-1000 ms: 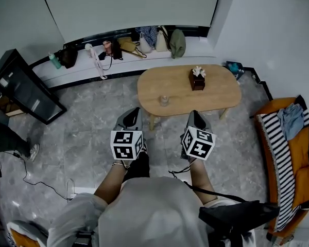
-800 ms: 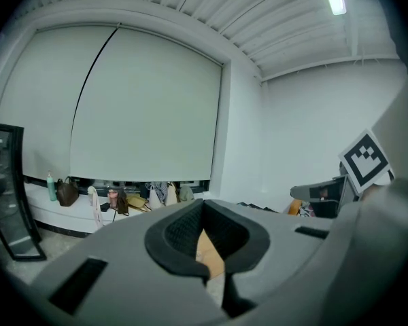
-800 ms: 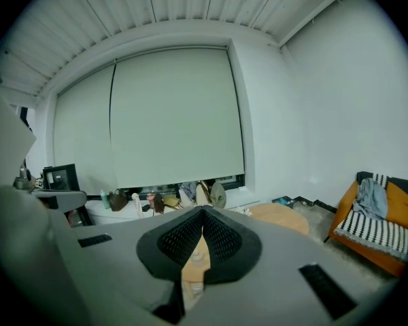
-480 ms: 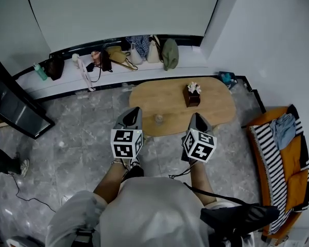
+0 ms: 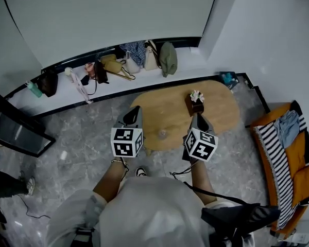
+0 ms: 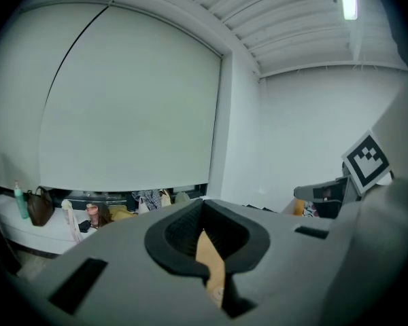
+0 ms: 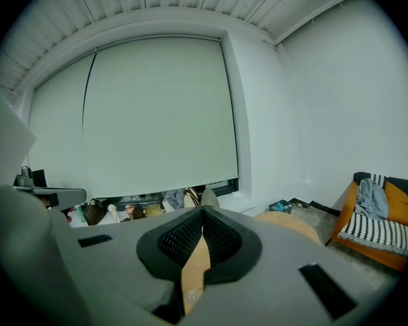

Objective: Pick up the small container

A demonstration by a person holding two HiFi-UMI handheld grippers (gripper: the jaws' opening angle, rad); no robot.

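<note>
Left gripper and right gripper hang with jaws together, empty, above the near edge of the wooden table, small container standing on it between the 2.

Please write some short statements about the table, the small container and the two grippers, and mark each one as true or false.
1. The small clear container stands on the oval wooden table. True.
2. The left gripper holds that container. False: its jaws are shut on nothing, and the container stands on the table.
3. The dark brown tissue box stands on the floor. False: it stands on the table.
4. The right gripper has its jaws shut and holds nothing. True.
</note>
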